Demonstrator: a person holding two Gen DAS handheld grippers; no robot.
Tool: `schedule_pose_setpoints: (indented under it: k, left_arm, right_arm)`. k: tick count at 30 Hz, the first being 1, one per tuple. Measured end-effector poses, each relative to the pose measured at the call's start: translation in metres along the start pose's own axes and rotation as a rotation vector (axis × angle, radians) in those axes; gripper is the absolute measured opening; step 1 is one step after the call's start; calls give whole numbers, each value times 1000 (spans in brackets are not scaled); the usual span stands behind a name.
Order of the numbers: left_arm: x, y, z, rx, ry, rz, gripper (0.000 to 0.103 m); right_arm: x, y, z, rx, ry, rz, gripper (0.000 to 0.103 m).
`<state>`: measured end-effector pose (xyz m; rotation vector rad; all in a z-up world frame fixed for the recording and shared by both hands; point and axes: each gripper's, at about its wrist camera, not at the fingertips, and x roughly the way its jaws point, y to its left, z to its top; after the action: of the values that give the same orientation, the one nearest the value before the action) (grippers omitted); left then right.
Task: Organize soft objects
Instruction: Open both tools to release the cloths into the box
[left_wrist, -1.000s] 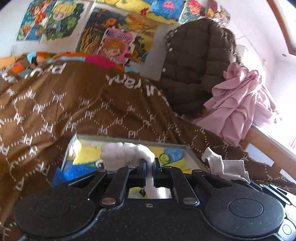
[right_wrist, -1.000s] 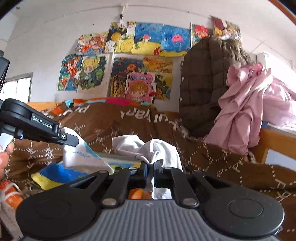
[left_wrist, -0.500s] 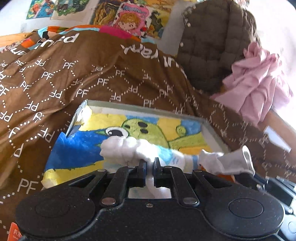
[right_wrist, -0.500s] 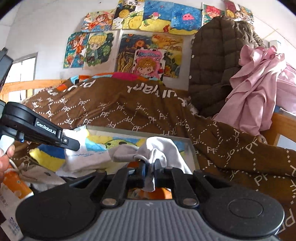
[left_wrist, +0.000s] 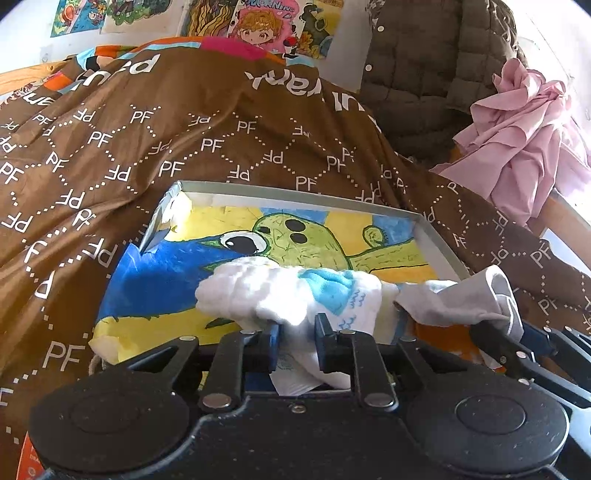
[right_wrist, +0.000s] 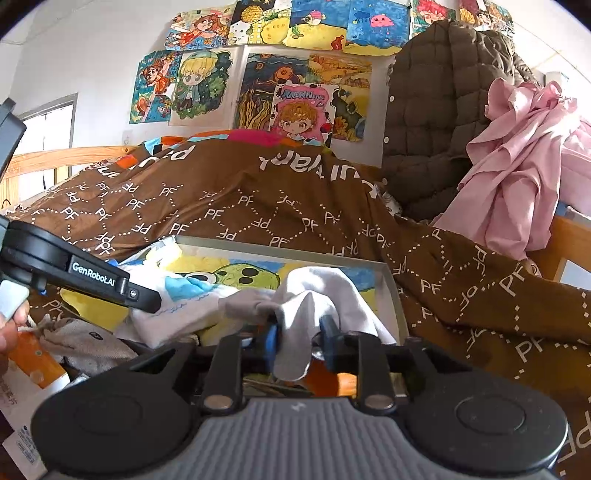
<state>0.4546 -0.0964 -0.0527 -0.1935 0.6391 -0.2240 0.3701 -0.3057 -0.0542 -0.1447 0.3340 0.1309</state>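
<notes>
A shallow grey box (left_wrist: 295, 192), lined with a green turtle drawing, lies on the brown bed cover. A white sock with a light-blue patch (left_wrist: 280, 291) rests on the box's near part. My left gripper (left_wrist: 296, 332) stands open around its near end, which hangs loose between the fingers. In the right wrist view, a white-and-grey sock (right_wrist: 314, 291) lies over the box (right_wrist: 280, 249) to the right of the first sock (right_wrist: 177, 295). My right gripper (right_wrist: 298, 332) is open, and this sock's tail droops between its fingers. The left gripper's body (right_wrist: 92, 277) shows at the left.
The brown "PF" blanket (left_wrist: 221, 129) covers the bed. A brown quilted jacket (right_wrist: 436, 110) and a pink garment (right_wrist: 517, 155) hang at the right by a wooden rail (right_wrist: 569, 240). A grey sock (right_wrist: 85, 343) and orange packaging (right_wrist: 33, 358) lie at the lower left.
Both grippers have come down with their socks onto the box. The jaws of each were pinched on the cloth and now stand apart.
</notes>
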Motion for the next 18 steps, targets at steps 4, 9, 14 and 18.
schedule_pose_setpoints:
  k: [4, 9, 14, 18]
  left_arm:
    - [-7, -2, -3, 9, -6, 11, 37]
    - [-19, -4, -7, 7, -14, 16, 51]
    - [-38, -7, -12, 16, -39, 22, 62]
    - [-58, -11, -17, 31, -78, 28, 74]
  right_arm:
    - [-2, 1, 3, -6, 5, 5, 47]
    - [-7, 2, 7, -15, 33, 9, 58]
    - [-18, 0, 12, -1, 40, 10, 70]
    - [-38, -5, 20, 22, 7, -6, 81]
